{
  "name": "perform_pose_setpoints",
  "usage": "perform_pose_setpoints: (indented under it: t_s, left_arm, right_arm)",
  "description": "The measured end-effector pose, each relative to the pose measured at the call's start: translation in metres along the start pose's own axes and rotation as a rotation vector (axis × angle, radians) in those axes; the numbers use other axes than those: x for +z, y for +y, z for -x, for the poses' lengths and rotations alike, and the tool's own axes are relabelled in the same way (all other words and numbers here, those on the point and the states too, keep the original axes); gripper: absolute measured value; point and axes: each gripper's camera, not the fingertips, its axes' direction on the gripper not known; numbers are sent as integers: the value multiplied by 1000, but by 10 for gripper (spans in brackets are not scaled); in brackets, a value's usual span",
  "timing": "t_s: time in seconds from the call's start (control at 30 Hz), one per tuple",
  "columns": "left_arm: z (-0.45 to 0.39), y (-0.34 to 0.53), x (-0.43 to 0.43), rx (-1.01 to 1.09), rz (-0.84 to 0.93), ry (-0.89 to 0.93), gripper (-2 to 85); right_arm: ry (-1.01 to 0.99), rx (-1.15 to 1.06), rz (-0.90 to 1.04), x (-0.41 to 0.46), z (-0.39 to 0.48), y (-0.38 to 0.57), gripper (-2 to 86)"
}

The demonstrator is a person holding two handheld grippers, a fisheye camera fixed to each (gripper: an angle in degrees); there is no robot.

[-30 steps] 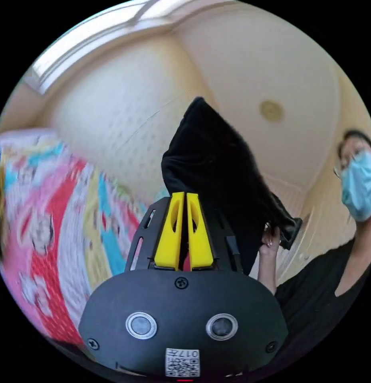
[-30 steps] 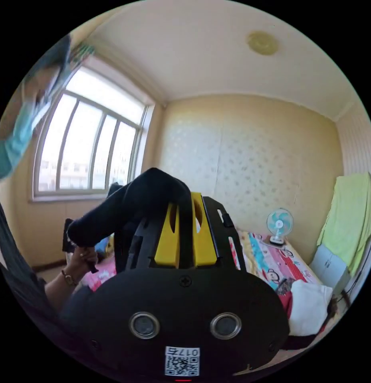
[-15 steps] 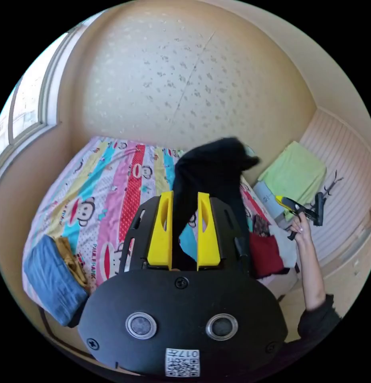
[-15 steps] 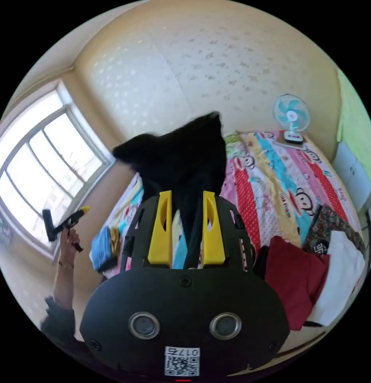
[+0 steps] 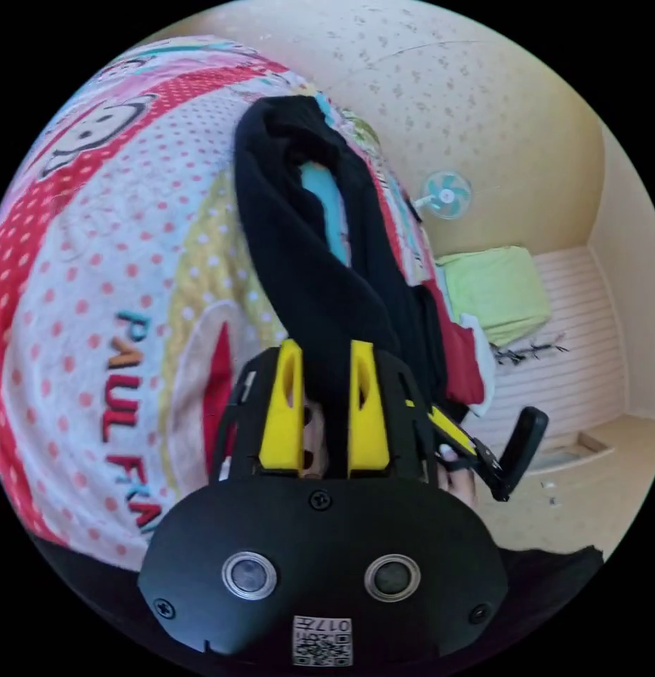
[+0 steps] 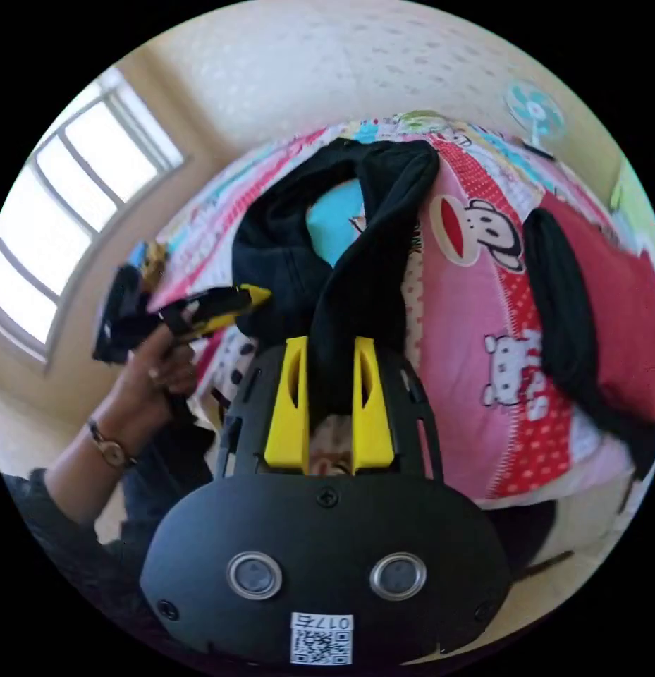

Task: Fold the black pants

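Black pants (image 5: 309, 275) lay strung up the bed (image 5: 94, 282) toward 12 o'clock, both ends pinched: left gripper (image 5: 324, 352) and right gripper (image 6: 329, 349) each clamped on cloth, likely to spread it flat before folding.

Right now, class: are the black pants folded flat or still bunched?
Bunched: the black pants lie rumpled and looped on the bedspread, fabric between each gripper's jaws.

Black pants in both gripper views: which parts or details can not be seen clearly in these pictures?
- Black pants, left gripper view: the held end is hidden behind the left gripper; whether the jaws press it is unclear.
- Right gripper view: the right gripper body hides the pants' near end.
- Colourful bedspread: cut by the picture edge.
- Fan: too small for detail.
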Motion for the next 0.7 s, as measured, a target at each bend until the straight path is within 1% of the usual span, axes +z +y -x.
perform_pose_setpoints:
  t_s: [0.03, 0.07, 0.1, 0.13, 0.17, 0.2, 0.23, 0.27, 0.33, 0.4, 0.47, 0.5, 0.57, 0.6, 0.67, 0.7]
  left_arm:
    - [-4, -2, -9, 23, -5, 99, 40]
    - [-8, -2, -17, 53, -14, 153, 38]
    - [-17, 1, -39, 122, -27, 234, 36]
    - [-26, 9, -68, 216, -56, 286, 35]
    - [-29, 13, -84, 257, -82, 290, 34]
    - [-30, 24, -115, 311, -140, 253, 35]
    - [-24, 33, -139, 310, -176, 177, 39]
    - [-19, 36, -147, 287, -176, 128, 42]
    - [3, 47, -159, 159, -123, -79, 72]
    - [14, 57, -153, 115, -61, -172, 111]
    - [23, 67, -139, 75, 7, -252, 149]
    - [26, 75, -132, 54, 11, -322, 152]
    - [26, 84, -123, 60, -33, -357, 146]
    - [28, 86, -115, 62, -47, -359, 140]
    - [29, 84, -100, 44, -31, -383, 133]
    - [26, 83, -93, 33, -40, -428, 126]
  right_arm:
    - [-46, 11, -10, -14, -15, 1, 76]
    - [-142, 21, -71, -37, -37, 7, 66]
    - [-185, 21, -103, -48, -49, 11, 63]
    - [-231, 17, -158, -67, -74, 22, 56]
    - [-223, 32, -198, -78, -100, 35, 53]
    - [-201, 44, -210, -80, -114, 42, 52]
    - [-118, 117, -190, -77, -143, 56, 53]
    - [-33, 248, -108, -68, -171, 67, 57]
    - [40, 379, -26, -59, -195, 83, 73]
    - [21, 406, -87, -62, -193, 99, 96]
    - [-143, 351, -204, -60, -170, 102, 114]
    - [-196, 325, -213, -56, -162, 98, 117]
    - [-371, 183, -159, -27, -120, 73, 127]
    - [-396, 152, -128, -18, -108, 66, 129]
    - [-517, 51, -47, 19, -60, 48, 134]
    - [-558, 27, -33, 28, -48, 45, 135]
